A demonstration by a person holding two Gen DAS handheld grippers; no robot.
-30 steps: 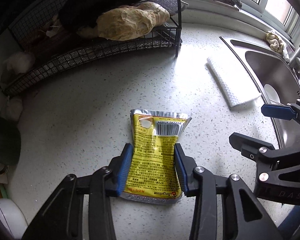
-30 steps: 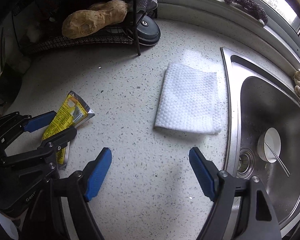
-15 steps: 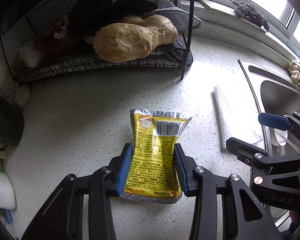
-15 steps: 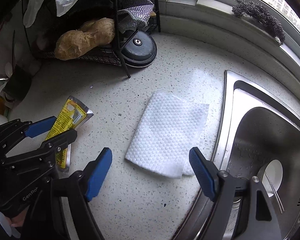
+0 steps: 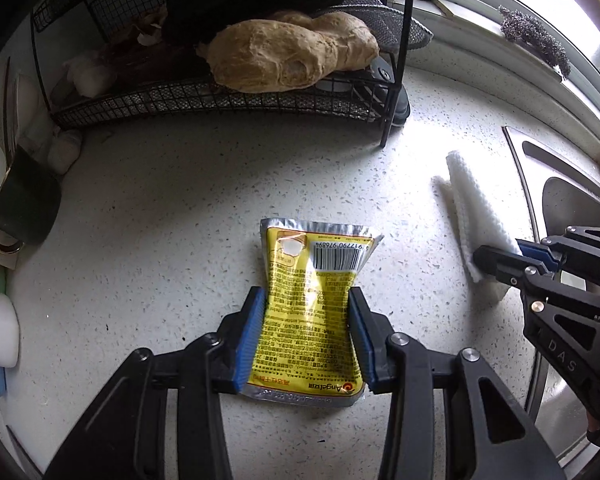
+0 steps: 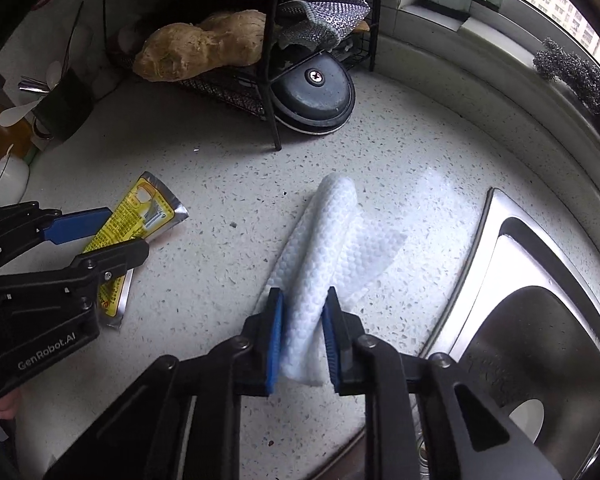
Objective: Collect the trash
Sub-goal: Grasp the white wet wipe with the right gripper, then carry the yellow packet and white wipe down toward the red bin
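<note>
A yellow foil snack packet lies flat on the speckled counter, and my left gripper is shut on it, blue pads pressing both long sides. From the right wrist view the packet and the left gripper sit at the left. A white embossed paper towel lies near the sink, bunched into a raised ridge. My right gripper has its jaws closing on the towel's near end, and the pads press it. In the left wrist view the towel and right gripper appear at the right.
A black wire rack holding a tan lumpy root stands at the back. A dark round lid leans under it. The steel sink borders the counter on the right. Cups and utensils crowd the left edge.
My right gripper went from wide open above the flat towel to shut on it, bunching it into a ridge. Both views rolled. The left gripper kept its hold on the packet.
</note>
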